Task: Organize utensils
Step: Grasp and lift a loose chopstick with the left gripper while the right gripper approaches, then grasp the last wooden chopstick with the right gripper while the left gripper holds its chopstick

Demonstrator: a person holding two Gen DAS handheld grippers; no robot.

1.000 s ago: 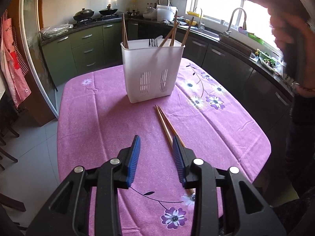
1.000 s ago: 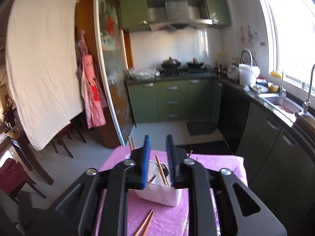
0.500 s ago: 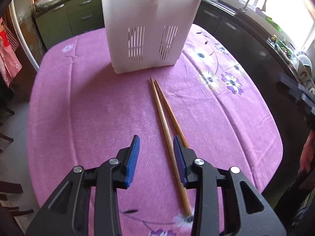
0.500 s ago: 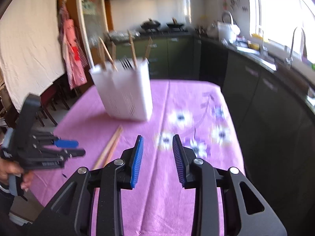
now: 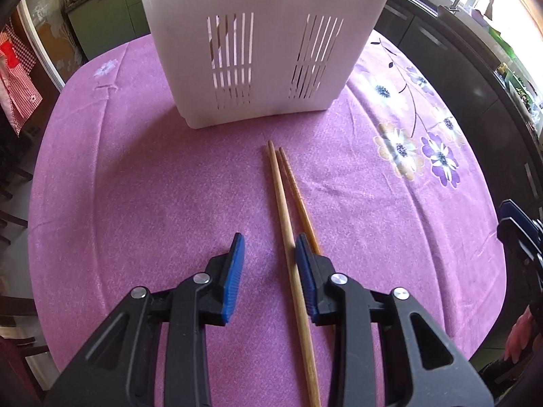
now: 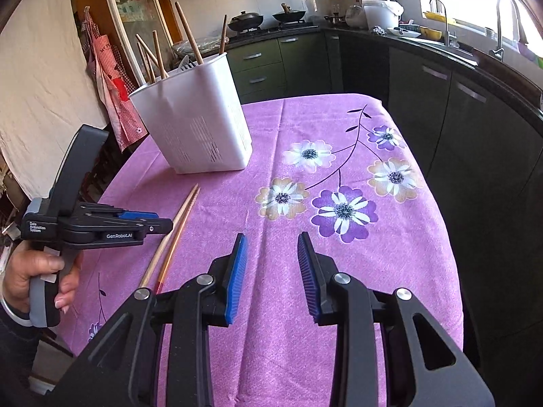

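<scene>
Two wooden chopsticks [image 5: 284, 210] lie side by side on the purple flowered tablecloth [image 5: 135, 186], pointing at a white slotted utensil holder [image 5: 264, 44]. My left gripper [image 5: 268, 249] is open, low over the cloth; the lighter chopstick runs between its fingers near the right pad and the darker one passes under that pad. In the right wrist view the holder [image 6: 200, 125] carries several chopsticks and a fork, and the loose chopsticks [image 6: 176, 227] lie beside the left gripper [image 6: 159, 225]. My right gripper [image 6: 271, 252] is open and empty above the cloth, right of the chopsticks.
The table's right edge [image 6: 441, 210] drops toward dark kitchen cabinets [image 6: 475, 108]. A counter with a sink and tap [image 6: 502, 27] runs along the window. A red checked apron [image 6: 112, 81] and a white cloth [image 6: 40, 78] hang at the left.
My left gripper has moved forward and down toward the holder, bringing the lighter chopstick between its fingers. My right gripper has swung down from facing the kitchen to hover over the table.
</scene>
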